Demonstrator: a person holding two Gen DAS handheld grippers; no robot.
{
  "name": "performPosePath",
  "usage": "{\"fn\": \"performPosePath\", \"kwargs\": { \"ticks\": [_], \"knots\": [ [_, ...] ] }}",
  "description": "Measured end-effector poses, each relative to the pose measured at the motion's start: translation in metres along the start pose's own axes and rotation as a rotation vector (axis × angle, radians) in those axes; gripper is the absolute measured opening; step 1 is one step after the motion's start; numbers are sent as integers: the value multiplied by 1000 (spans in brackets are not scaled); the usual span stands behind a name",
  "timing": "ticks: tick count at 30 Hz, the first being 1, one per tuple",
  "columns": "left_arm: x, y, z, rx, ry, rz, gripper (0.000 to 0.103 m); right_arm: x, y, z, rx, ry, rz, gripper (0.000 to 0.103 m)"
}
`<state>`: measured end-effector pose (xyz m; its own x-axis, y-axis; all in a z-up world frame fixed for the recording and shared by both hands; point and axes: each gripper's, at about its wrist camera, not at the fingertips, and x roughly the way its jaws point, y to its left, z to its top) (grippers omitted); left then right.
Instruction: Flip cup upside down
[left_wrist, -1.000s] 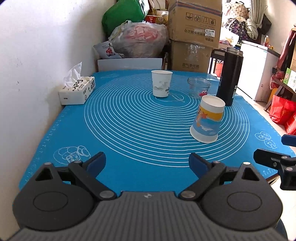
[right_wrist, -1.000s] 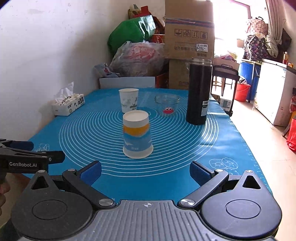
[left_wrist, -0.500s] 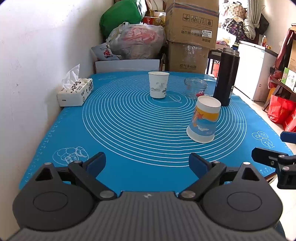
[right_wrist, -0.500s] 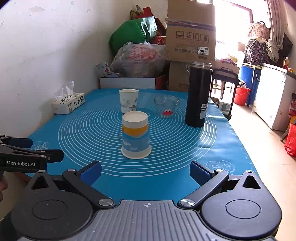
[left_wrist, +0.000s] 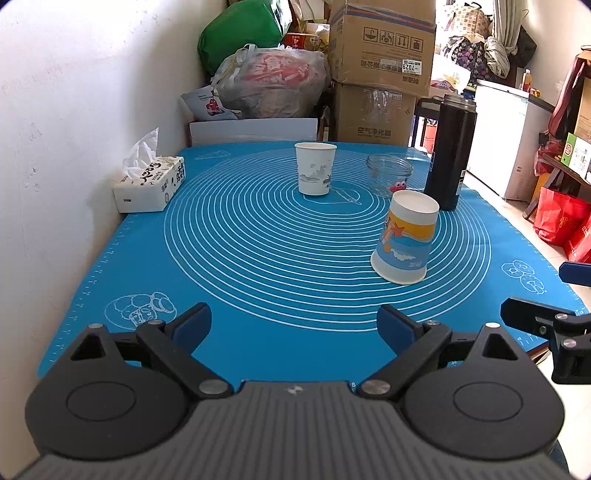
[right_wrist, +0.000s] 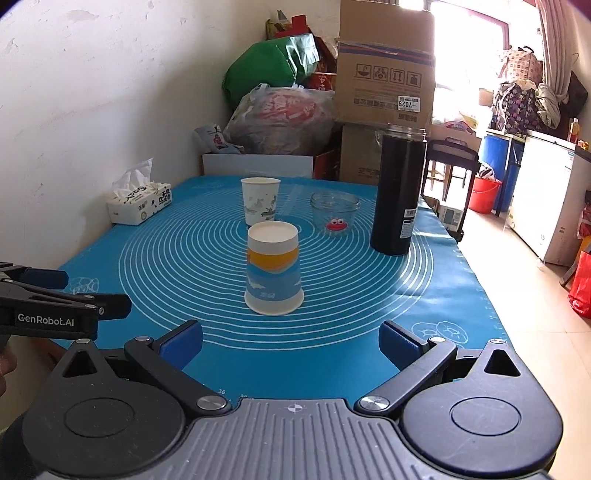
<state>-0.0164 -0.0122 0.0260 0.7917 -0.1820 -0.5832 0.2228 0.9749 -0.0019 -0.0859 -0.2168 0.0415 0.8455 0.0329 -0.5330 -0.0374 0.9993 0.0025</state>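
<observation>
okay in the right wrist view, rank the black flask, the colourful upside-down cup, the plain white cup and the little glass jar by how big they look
1. Black flask, clearly the largest.
2. Colourful cup, though it stands nearest the camera, which flatters it.
3. White cup and glass jar: too close to rank; the cup looks taller, the jar wider.

Blue mat (left_wrist: 258, 258) under cups, flask

Bare blue mat (right_wrist: 332, 354) lies between the right gripper (right_wrist: 291, 341) and the inverted printed cup (right_wrist: 273, 267); behind it crowd a white paper cup (right_wrist: 259, 200), glass jar (right_wrist: 335, 213) and black flask (right_wrist: 398, 192).
</observation>
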Motion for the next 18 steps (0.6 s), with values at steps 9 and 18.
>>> {"fn": "performPosePath", "kwargs": {
  "ticks": [9, 18],
  "knots": [
    [0, 0, 0, -1, 0, -1, 96, 1, -2, -1, 2, 6, -2, 103],
    [-1, 1, 0, 4, -1, 3, 96, 3, -2, -1, 1, 10, -2, 103]
  ]
}}
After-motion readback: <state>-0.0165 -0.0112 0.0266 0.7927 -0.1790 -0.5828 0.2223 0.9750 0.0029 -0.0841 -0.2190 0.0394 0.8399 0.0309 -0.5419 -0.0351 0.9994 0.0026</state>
